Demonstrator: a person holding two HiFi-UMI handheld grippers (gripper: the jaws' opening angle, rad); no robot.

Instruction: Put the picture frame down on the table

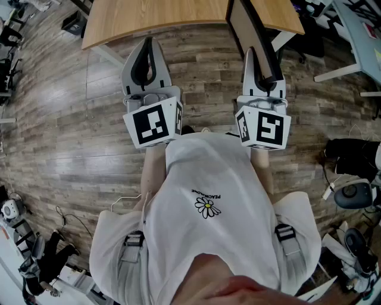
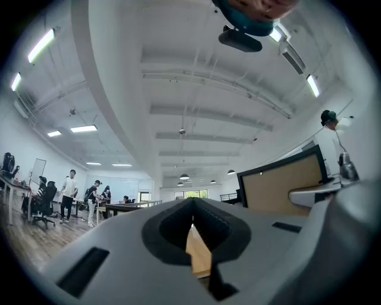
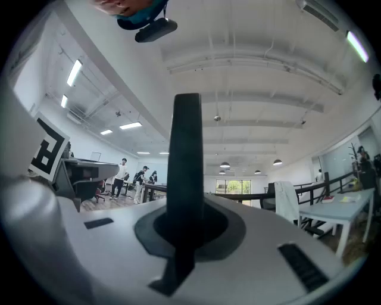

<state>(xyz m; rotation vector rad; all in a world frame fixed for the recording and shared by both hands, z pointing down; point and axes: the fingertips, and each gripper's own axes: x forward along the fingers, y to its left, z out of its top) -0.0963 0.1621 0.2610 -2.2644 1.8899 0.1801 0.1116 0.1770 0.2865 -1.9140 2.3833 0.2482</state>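
The picture frame is a thin black-edged panel held upright, edge-on, in front of my body. My right gripper is shut on its lower edge. In the right gripper view the frame's black edge rises straight up from between the jaws. My left gripper is shut with nothing in it, level with the right one and to its left. From the left gripper view the frame's brown back shows at the right. The wooden table lies just beyond both grippers, its top bare.
A white desk stands at the far right, with chair bases and cables on the wood floor around me. Several people stand far off among desks. A white table with a draped chair is on the right.
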